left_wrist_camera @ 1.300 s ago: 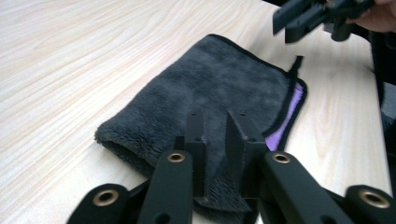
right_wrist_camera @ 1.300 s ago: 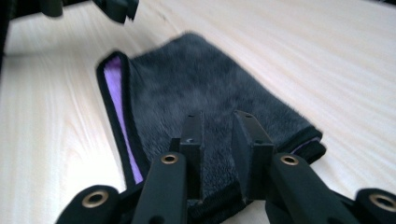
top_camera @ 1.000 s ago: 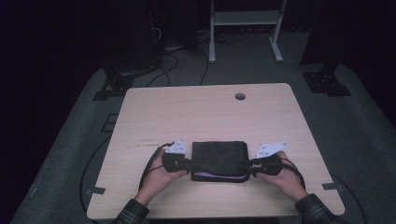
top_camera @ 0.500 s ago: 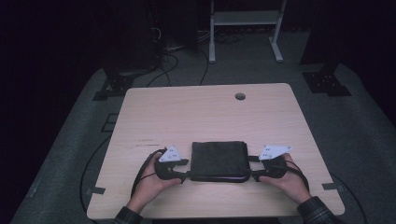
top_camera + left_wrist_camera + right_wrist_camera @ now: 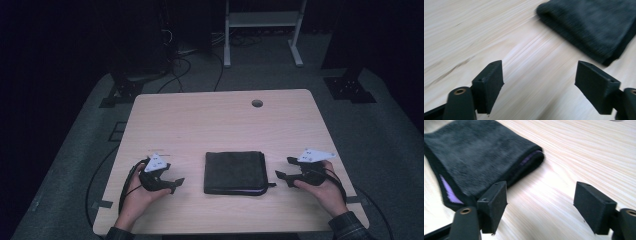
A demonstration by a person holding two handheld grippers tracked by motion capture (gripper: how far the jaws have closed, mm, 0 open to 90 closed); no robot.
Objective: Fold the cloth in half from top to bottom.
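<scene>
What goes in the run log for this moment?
left gripper: open, jaws just opened, nothing between | right gripper: open, jaws just opened, nothing between | folded dark towel: flat on table, apart from both

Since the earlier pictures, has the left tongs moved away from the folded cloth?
Yes. The left tongs have slid left, away from the folded cloth, which stays put; the jaws have just been opening, nothing between them.
</scene>
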